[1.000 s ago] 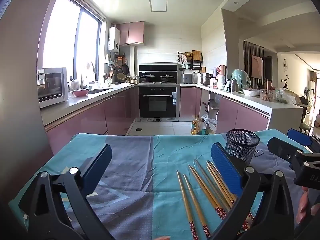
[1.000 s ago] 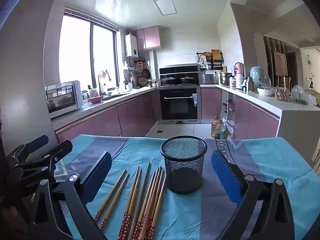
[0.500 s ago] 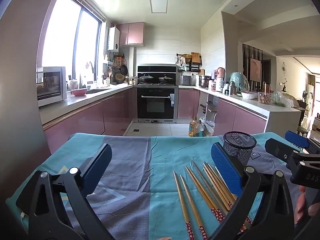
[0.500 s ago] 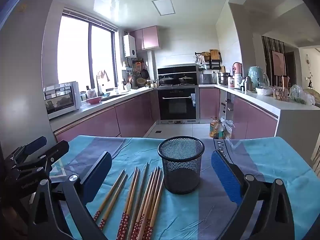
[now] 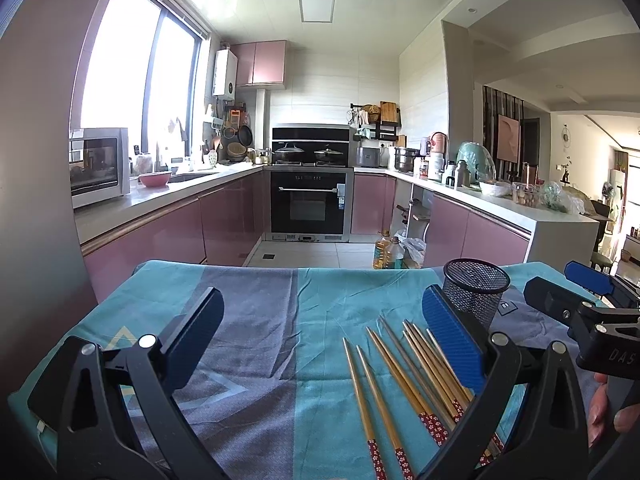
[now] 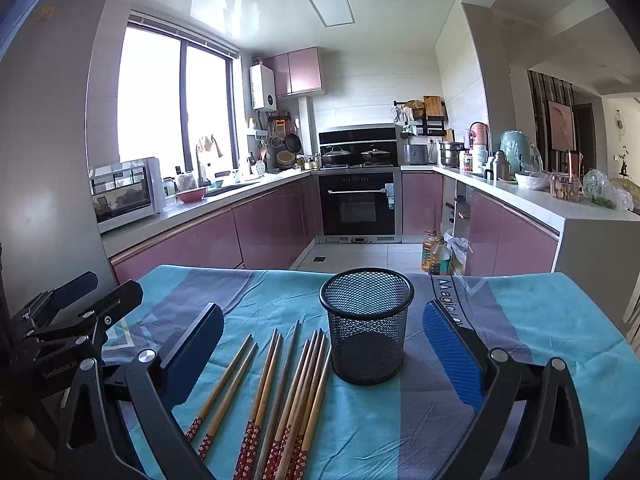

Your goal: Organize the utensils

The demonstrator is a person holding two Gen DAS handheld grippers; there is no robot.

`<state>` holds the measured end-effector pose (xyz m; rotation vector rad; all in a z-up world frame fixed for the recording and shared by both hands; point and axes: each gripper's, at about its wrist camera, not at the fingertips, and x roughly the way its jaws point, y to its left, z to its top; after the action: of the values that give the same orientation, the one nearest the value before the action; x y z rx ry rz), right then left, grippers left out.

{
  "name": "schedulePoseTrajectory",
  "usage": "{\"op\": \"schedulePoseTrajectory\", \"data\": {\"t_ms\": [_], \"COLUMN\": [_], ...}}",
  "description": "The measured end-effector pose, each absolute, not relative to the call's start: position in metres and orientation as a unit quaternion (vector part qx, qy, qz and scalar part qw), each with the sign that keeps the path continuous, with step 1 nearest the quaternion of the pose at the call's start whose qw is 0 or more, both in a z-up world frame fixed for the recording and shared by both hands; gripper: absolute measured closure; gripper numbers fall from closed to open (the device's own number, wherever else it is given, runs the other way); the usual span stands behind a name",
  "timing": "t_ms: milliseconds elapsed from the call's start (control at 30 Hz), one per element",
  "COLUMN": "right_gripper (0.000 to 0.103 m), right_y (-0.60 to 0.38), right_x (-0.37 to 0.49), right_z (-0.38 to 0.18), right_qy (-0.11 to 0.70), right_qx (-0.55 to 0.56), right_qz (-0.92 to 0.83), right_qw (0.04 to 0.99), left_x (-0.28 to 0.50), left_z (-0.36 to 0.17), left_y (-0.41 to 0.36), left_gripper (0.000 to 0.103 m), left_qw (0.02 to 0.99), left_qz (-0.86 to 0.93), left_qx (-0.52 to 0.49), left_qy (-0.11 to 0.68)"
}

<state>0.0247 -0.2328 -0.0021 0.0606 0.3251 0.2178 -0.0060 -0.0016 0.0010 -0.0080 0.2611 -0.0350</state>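
The patterned ends of the chopsticks (image 6: 280,408) are cut off by the lower picture edge in both views. Several chopsticks are partly hidden behind the left gripper's (image 5: 320,344) right finger, as is the lower part of the mesh holder (image 5: 476,292).

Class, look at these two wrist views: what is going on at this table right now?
A person holds a two-finger gripper in each hand above a table covered with a blue cloth. Wooden chopsticks lie loose on the cloth beside an upright, empty black mesh cup. The left gripper and the right gripper are both open and hold nothing. No chopstick has gone into the cup yet.
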Motion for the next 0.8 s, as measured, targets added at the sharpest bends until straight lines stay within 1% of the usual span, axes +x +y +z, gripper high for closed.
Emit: {"op": "schedulePoseTrajectory", "data": {"t_ms": [800], "right_gripper": [0.007], "right_y": [-0.2347], "right_x": [0.0281], "right_z": [-0.0024], "right_qy": [0.166], "right_qx": [0.029], "right_qz": [0.113], "right_qw": [0.979], "left_x": [0.0000], "left_z": [-0.0022], "left_y": [-0.0053], "left_gripper": [0.005], "left_qw": [0.989], "left_qz": [-0.024], "left_qx": [0.001], "left_qy": [0.146]}}
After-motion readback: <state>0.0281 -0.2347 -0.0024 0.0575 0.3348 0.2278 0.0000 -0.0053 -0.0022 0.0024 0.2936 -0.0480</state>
